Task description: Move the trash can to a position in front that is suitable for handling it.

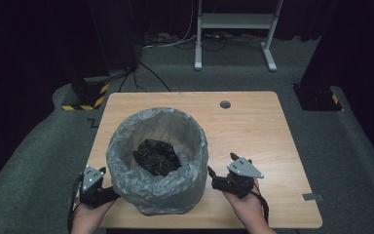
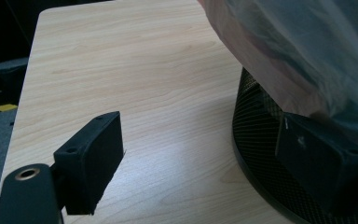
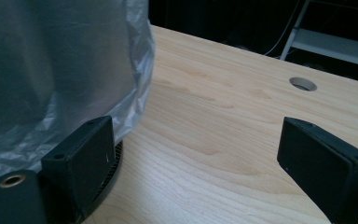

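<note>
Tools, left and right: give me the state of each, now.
Left tool: open, holding nothing, one jaw against the mesh bin under its grey liner bag.
Right tool: open, holding nothing, beside the bin on the table.

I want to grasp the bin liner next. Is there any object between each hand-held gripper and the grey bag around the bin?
Nothing visible is in the way. The left hand-held gripper, open, is right at the grey bag and mesh bin. The right hand-held gripper, open, sits beside the bag with bare table around it.
</note>
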Demonstrator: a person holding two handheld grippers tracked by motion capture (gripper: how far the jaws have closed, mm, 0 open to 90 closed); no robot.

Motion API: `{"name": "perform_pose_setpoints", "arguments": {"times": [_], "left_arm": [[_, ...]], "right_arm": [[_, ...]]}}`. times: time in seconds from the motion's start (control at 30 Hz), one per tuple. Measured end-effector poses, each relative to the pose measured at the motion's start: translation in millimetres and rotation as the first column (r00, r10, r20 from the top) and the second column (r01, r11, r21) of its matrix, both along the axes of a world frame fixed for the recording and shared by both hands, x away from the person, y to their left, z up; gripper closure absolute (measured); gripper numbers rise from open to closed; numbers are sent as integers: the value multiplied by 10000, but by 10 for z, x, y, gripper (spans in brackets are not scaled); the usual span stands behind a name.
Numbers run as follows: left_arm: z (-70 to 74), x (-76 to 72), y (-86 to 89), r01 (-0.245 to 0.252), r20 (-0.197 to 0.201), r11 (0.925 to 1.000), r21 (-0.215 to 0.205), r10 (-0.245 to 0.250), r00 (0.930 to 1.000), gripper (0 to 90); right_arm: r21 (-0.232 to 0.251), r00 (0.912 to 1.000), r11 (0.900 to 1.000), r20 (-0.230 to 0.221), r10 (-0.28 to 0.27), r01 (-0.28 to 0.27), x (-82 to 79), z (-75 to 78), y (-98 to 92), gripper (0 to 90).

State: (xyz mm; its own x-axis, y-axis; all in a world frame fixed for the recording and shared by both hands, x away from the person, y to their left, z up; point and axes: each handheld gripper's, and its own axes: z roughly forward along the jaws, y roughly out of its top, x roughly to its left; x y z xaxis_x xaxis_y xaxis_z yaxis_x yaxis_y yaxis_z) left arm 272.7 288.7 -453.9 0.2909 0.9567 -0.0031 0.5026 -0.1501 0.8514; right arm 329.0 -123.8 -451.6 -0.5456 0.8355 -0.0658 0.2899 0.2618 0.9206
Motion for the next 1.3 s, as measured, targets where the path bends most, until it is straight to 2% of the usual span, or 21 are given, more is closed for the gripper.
{"name": "perform_pose_setpoints", "arguments": {"times": [0.13, 0.27, 0.47, 0.73, 1.03, 1.3], "left_arm": [[-5, -15, -44, 105, -62, 9999, -15, -105, 9999, 150], [6, -38, -98, 7, 22, 9996, 267, -8, 10000, 167], [-8, -39, -82, 76, -138, 9999, -78, -77, 9999, 173], [4, -68, -96, 178, -176, 9994, -298, -183, 9997, 192], [11, -59, -162, 423, -140, 9989, -197, -425, 9990, 192], [0, -44, -158, 482, -158, 9982, -365, -488, 9987, 187]], "right_arm": [[-95, 9999, 9999, -20, 124, -124, 12, -12, 53, 109], [-140, 9998, 9997, 37, 202, -201, 11, -11, 92, 113], [-172, 9994, 9993, 45, 333, -332, 16, -21, 128, 115], [-311, 9985, 9981, 103, 538, -535, -7, -31, 178, 120], [-293, 9985, 9982, 118, 530, -526, -13, -39, 177, 128], [-261, 9986, 9984, 117, 508, -505, -12, -42, 162, 130]]}}
